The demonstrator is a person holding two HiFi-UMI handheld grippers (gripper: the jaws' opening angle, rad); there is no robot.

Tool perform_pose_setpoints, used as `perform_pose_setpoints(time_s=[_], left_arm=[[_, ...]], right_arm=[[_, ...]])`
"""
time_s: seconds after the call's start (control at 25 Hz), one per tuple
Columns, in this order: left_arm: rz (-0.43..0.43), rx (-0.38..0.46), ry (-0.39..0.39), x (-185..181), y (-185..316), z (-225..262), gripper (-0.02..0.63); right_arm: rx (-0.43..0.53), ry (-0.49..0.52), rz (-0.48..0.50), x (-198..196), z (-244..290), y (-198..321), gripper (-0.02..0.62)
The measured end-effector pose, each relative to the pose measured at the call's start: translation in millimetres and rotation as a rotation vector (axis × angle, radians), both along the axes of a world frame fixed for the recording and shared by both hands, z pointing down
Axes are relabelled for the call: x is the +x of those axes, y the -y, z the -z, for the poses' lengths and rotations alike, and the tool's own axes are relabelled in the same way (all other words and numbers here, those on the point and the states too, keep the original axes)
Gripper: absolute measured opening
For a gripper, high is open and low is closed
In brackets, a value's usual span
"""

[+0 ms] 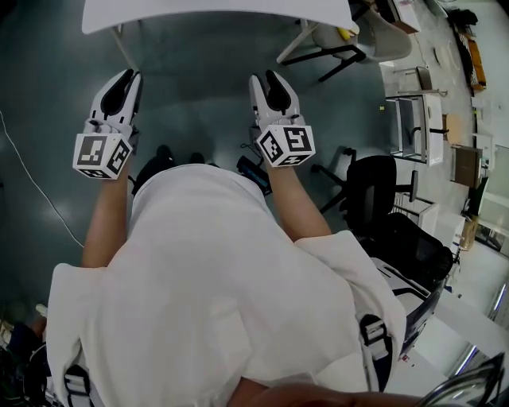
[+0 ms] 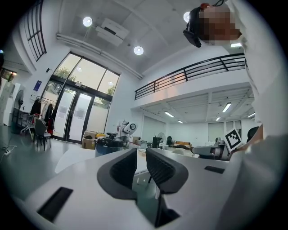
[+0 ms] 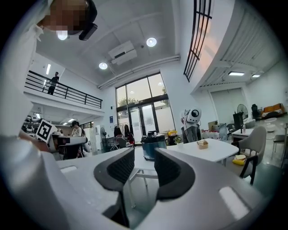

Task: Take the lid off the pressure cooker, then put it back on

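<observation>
The pressure cooker [image 3: 154, 146], dark blue with its lid on, stands on a white table [image 3: 207, 152] some way ahead of both grippers. In the left gripper view the pressure cooker [image 2: 108, 144] shows as a dark pot beyond the jaws. My left gripper [image 2: 141, 164] and right gripper [image 3: 145, 168] are both shut with nothing between the pads, and both point level. From the head, the left gripper [image 1: 127, 79] and right gripper [image 1: 266, 83] are held out side by side, short of the table's near edge [image 1: 215, 17]. The cooker itself is out of the head view.
A small basket [image 3: 202, 143] sits on the table right of the cooker. A light chair [image 3: 254, 143] with a yellow thing [image 3: 239, 158] on its seat stands at the table's right end. A black office chair [image 1: 374, 179] is on my right over the dark floor.
</observation>
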State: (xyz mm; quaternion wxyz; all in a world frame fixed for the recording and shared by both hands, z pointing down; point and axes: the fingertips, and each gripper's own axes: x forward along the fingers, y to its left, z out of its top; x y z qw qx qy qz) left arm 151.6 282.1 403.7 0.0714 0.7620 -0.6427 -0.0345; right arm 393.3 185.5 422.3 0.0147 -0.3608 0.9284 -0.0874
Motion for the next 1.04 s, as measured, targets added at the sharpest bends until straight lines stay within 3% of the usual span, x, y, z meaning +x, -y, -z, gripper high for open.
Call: perform_pose_setpoints(time_s=[1.04], left_arm=[[-0.031,-0.036,-0.001,46,-18,-11,0.071]], right_arm=[[-0.025,0.003,-0.003,36,-27,-21,0.140]])
